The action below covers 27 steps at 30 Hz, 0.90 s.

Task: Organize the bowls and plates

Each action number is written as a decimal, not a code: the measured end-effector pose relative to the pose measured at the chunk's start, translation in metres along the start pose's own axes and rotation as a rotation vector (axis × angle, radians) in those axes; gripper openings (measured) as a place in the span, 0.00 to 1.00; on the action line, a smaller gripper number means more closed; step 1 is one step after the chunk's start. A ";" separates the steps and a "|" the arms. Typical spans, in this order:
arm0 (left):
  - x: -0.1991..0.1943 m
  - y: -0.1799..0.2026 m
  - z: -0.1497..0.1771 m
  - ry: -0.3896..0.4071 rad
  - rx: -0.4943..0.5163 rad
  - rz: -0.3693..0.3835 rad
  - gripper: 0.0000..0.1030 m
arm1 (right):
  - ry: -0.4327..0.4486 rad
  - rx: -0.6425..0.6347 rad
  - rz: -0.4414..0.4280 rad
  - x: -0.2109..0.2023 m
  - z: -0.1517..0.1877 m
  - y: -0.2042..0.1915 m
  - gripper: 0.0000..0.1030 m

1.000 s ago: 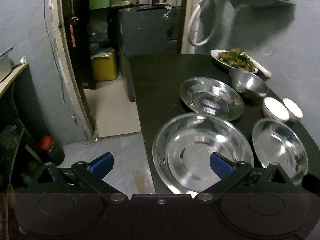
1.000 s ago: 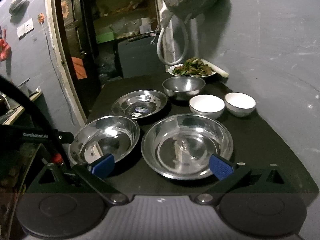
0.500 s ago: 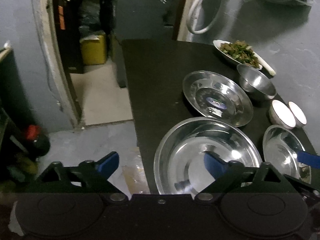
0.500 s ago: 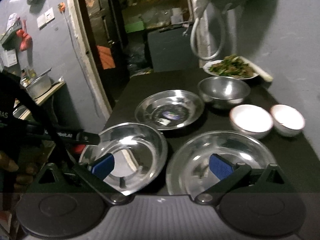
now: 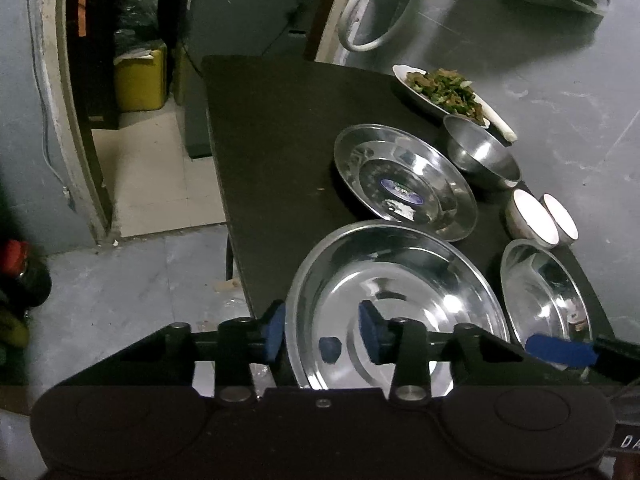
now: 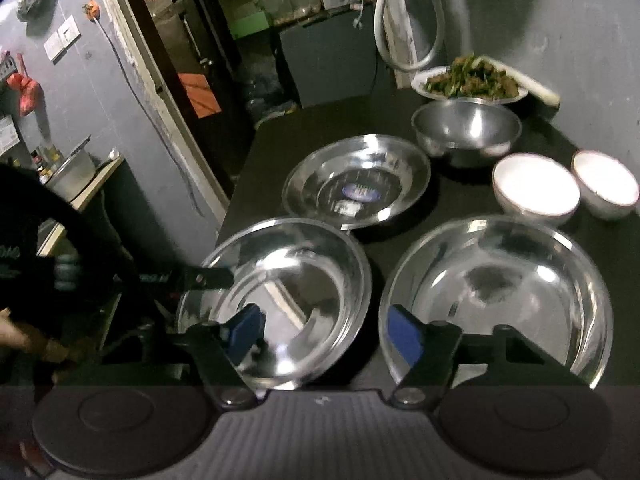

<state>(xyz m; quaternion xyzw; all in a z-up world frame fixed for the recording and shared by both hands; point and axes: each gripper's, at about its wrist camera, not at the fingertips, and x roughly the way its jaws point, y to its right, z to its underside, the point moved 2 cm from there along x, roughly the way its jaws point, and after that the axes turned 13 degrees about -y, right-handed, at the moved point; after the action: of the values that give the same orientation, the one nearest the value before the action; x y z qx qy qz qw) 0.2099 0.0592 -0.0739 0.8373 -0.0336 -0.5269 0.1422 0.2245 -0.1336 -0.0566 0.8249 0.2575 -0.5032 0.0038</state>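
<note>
Two large steel bowls sit side by side at the near edge of the black table. My left gripper (image 5: 322, 332) straddles the near left rim of the left bowl (image 5: 400, 280), one pad outside and one inside; its jaws are closing but do not pinch the rim. My right gripper (image 6: 324, 334) hangs over the gap between the left bowl (image 6: 280, 272) and the right bowl (image 6: 500, 292). Its jaws are closing too, with both bowls' adjoining rims between the pads and neither pressed. Behind lie a steel plate (image 6: 356, 180), a small steel bowl (image 6: 466, 128) and two white bowls (image 6: 536, 184).
A white plate of cooked greens (image 6: 472, 80) stands at the back by the grey wall. The table (image 5: 272, 140) drops off on the left to the floor and an open doorway with a yellow container (image 5: 140, 76). A person's hand (image 6: 24, 340) shows at the far left.
Both grippers have come forward and tipped down toward the two near bowls. Both pairs of jaws have narrowed, and the left pair now straddles the left bowl's rim.
</note>
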 end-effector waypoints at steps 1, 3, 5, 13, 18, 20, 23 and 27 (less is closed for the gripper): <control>0.000 -0.001 0.000 -0.001 -0.003 0.003 0.34 | -0.009 0.002 -0.005 0.001 0.001 -0.001 0.65; 0.002 -0.002 -0.002 -0.006 -0.006 0.005 0.29 | -0.025 0.006 -0.012 0.002 0.003 -0.001 0.60; 0.003 -0.004 -0.003 -0.014 -0.006 0.003 0.27 | -0.043 0.015 -0.013 0.005 0.003 -0.002 0.59; 0.005 -0.009 -0.004 -0.041 0.005 -0.016 0.15 | -0.089 0.041 0.006 0.013 0.005 -0.007 0.50; 0.000 -0.017 0.002 -0.037 -0.015 -0.006 0.08 | -0.083 0.062 0.042 0.011 0.007 -0.002 0.26; -0.004 -0.017 0.004 -0.029 -0.016 -0.007 0.08 | -0.081 0.062 0.036 0.010 0.009 -0.001 0.23; -0.010 -0.017 0.007 -0.020 -0.015 -0.007 0.08 | -0.079 0.050 0.029 0.008 0.012 -0.003 0.22; -0.020 -0.012 0.008 0.017 -0.004 -0.005 0.08 | -0.059 0.043 0.012 0.003 0.013 -0.003 0.21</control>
<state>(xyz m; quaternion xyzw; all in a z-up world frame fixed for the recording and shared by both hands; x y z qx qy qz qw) 0.1927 0.0730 -0.0628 0.8415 -0.0293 -0.5203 0.1425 0.2132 -0.1331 -0.0649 0.8112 0.2414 -0.5327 -0.0035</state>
